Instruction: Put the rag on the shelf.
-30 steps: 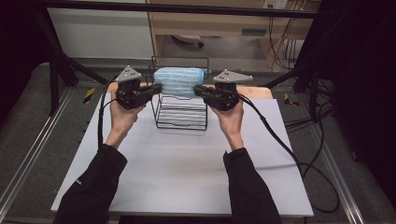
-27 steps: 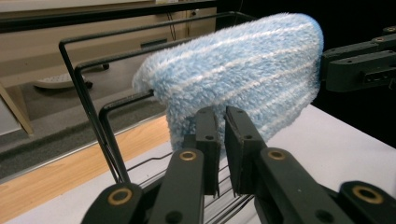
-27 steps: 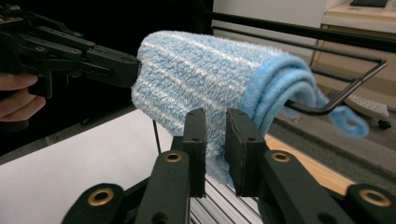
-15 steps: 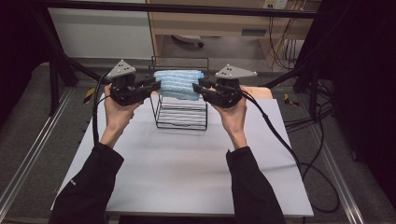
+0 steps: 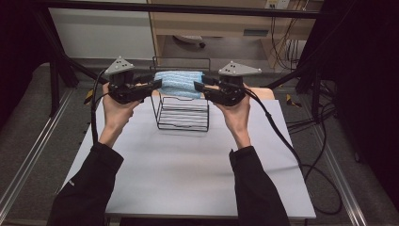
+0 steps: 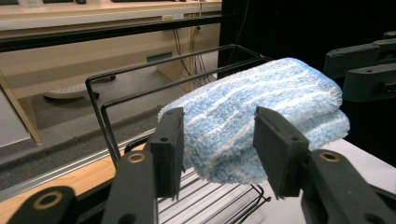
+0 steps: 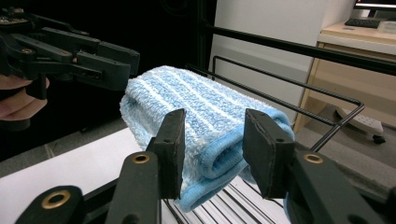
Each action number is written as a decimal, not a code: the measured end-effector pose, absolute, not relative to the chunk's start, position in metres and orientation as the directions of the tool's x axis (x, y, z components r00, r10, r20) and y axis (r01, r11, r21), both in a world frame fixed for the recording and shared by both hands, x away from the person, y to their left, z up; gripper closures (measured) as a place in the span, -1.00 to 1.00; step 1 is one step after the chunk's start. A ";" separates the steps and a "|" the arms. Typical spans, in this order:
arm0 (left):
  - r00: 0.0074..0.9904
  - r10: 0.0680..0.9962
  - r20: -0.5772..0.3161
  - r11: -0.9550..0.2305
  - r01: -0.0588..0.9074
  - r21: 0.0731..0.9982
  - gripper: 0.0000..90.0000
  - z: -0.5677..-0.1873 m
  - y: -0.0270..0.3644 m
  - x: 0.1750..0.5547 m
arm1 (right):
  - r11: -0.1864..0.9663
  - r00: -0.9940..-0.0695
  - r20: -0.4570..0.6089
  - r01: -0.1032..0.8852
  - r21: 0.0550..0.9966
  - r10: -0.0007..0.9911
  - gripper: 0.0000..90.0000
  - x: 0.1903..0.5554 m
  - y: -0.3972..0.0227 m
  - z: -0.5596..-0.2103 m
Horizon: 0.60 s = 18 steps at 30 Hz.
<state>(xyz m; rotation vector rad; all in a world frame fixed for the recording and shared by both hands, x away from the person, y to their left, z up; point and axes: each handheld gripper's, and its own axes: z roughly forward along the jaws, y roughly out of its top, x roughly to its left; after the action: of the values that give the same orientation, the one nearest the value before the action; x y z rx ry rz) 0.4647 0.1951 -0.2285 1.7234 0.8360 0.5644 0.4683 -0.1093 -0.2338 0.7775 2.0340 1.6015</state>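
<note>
While my left gripper [image 5: 155, 84] and right gripper [image 5: 200, 88] are just opening, releasing the folded towel [image 5: 178, 83] atop the wire rack [image 5: 181, 113], retreating jaws are risking snagging its pile, dragging it off.

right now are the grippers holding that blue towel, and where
Neither. Both grippers' jaws have just been opening, standing apart around the folded towel's ends on the wire rack.

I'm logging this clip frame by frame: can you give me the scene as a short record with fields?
towel: folded blue striped towel lying on top of the wire rack
left gripper: at the towel's left end, jaws just been opening, pads off the cloth
right gripper: at the right end, likewise opening
surface: white table
</note>
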 end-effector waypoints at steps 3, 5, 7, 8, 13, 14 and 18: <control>0.636 0.771 -0.032 -0.165 0.248 0.955 0.11 -0.226 0.196 0.464 | 0.177 -0.746 0.001 0.159 0.971 0.666 0.29 0.468 -0.109 -0.232; 0.635 0.772 -0.028 -0.166 0.244 0.956 0.08 -0.224 0.196 0.464 | 0.179 -0.748 -0.003 0.155 0.972 0.663 0.27 0.468 -0.109 -0.230; 0.633 0.774 -0.023 -0.167 0.239 0.957 0.06 -0.222 0.196 0.463 | 0.183 -0.748 -0.009 0.151 0.972 0.663 0.23 0.467 -0.108 -0.229; 0.632 0.774 -0.022 -0.166 0.237 0.957 0.05 -0.222 0.196 0.463 | 0.184 -0.748 -0.012 0.148 0.972 0.663 0.20 0.467 -0.107 -0.228; 0.635 0.772 -0.027 -0.166 0.243 0.956 -0.07 -0.221 0.200 0.462 | 0.174 -0.743 -0.007 0.148 0.974 0.670 -0.02 0.466 -0.108 -0.224; 0.636 0.771 -0.027 -0.170 0.247 0.954 -0.10 -0.222 0.201 0.462 | 0.172 -0.742 -0.006 0.148 0.974 0.670 -0.07 0.466 -0.110 -0.223; 0.640 0.767 -0.030 -0.183 0.263 0.947 -0.25 -0.225 0.206 0.460 | 0.172 -0.739 0.004 0.162 0.972 0.673 -0.37 0.464 -0.113 -0.222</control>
<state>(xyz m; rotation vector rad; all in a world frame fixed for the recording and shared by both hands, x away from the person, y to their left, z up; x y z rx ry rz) 0.4602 0.2060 -0.2251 1.7447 0.8392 0.5632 0.4644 -0.1134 -0.2220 0.7876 2.0250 1.5944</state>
